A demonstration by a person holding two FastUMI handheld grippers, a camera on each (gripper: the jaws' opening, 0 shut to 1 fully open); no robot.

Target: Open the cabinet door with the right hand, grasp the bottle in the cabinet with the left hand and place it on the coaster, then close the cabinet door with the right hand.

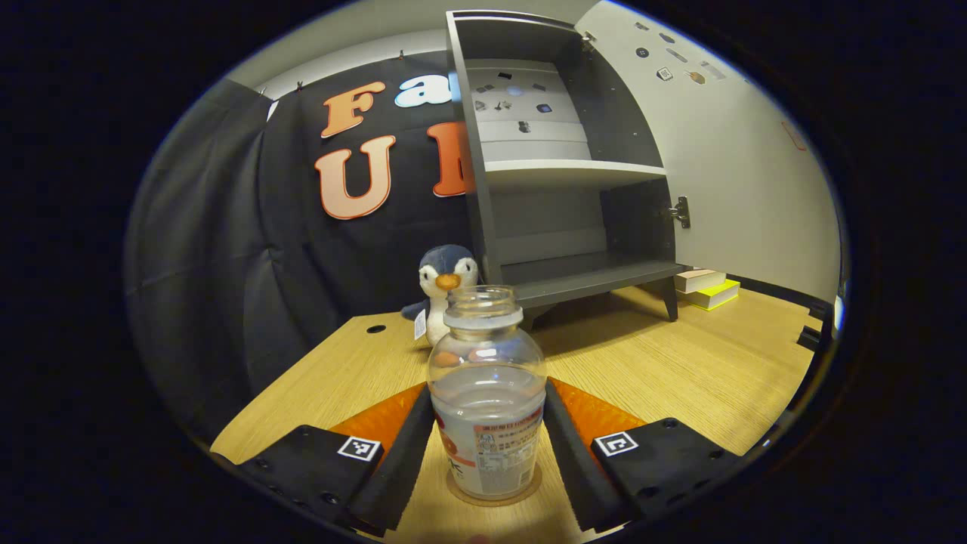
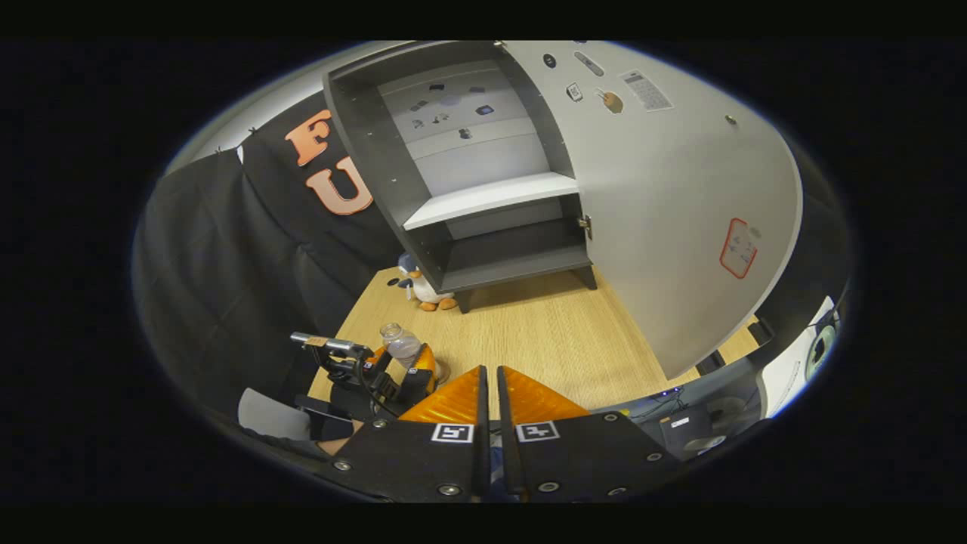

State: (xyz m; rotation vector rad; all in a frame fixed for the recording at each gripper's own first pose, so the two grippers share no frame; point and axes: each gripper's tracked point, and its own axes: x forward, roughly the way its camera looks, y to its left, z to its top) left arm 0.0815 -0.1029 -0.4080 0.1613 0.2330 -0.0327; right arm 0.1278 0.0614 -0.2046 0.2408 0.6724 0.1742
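A clear, uncapped bottle [image 1: 487, 378] with a printed label stands upright on a round coaster [image 1: 492, 502] on the wooden table. My left gripper [image 1: 488, 389] is shut on it, one finger pressing each side of its body. In the right gripper view the left gripper [image 2: 404, 363] and the bottle [image 2: 400, 344] sit low on the left, with a hand behind them. My right gripper [image 2: 489, 372] hovers above the table, shut with nothing between its fingers. The grey cabinet [image 1: 566, 174] [image 2: 483, 196] stands open with bare shelves. Its door [image 1: 740, 166] [image 2: 680, 211] is swung wide to the right.
A penguin plush [image 1: 446, 283] [image 2: 423, 291] sits by the cabinet's left foot. Two stacked books [image 1: 706, 287] lie under the open door. A cable hole [image 1: 375, 329] marks the table's far left. Bare wooden tabletop [image 2: 529, 332] stretches between the grippers and the cabinet.
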